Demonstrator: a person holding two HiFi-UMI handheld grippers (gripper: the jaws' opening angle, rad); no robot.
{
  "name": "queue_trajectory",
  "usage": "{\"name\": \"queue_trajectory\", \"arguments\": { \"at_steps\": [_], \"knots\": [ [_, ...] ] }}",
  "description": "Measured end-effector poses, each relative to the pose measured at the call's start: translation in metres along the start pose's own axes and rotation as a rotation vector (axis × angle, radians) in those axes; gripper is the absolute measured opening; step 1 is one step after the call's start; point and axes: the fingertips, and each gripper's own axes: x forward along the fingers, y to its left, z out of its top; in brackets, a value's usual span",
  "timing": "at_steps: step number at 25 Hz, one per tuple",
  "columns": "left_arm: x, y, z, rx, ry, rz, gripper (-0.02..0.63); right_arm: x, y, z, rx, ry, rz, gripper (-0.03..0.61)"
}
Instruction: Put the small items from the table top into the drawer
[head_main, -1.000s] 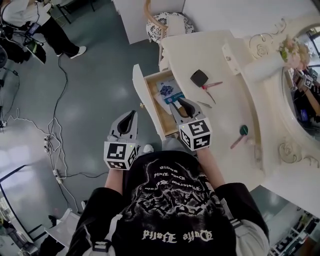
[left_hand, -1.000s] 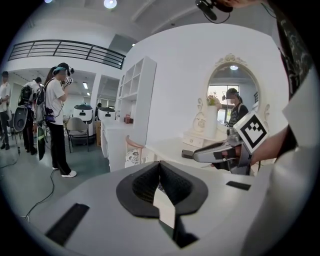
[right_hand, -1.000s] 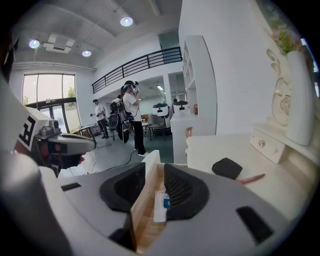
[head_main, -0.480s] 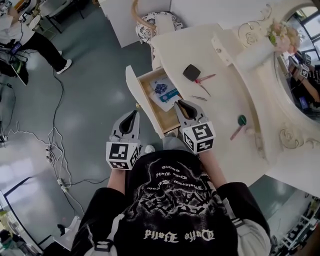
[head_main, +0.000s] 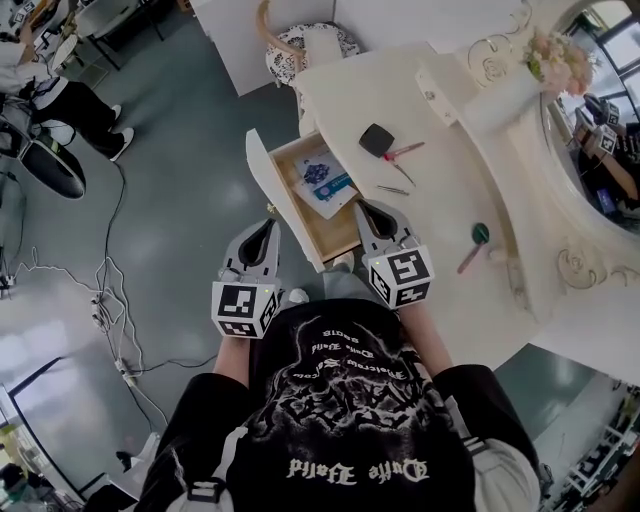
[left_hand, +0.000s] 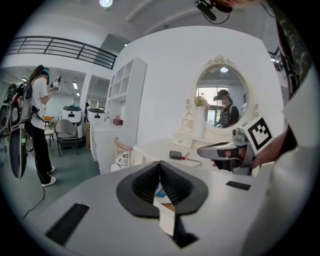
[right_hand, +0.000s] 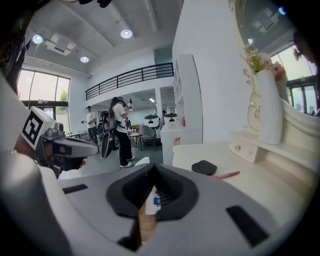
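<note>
**Two tools, both closed and empty, at the open drawer**
I hold the right tool (head_main: 370, 210) over the drawer's (head_main: 297, 222) near end and the left tool (head_main: 262, 226) outside its front, likely between loads. A blue packet (head_main: 322, 180) lies inside. The black case (head_main: 375, 139), red pen (head_main: 405, 151) and green-capped stick (head_main: 474, 245) wait on the worktop (head_main: 440, 290). My right tool hides the drawer's near corner.

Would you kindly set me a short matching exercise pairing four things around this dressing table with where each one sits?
Things:
1 black case
2 blue-and-white packet
3 green-headed tool
4 white vase

Places:
A inside the open drawer
B beside the mirror, holding flowers
C on the table top, next to the red pen
D on the table top, alone, apart from the pen

Pairs: 1-C; 2-A; 3-D; 4-B
</note>
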Motion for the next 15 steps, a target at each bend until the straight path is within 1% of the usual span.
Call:
{"name": "queue_trajectory", "arguments": {
  "at_steps": [15],
  "knots": [
    [0.003,-0.008,0.001,0.026,0.002,-0.043,0.015,-0.016,-0.003,-0.004,-0.034,-0.008,-0.049,0.009]
  ]
}}
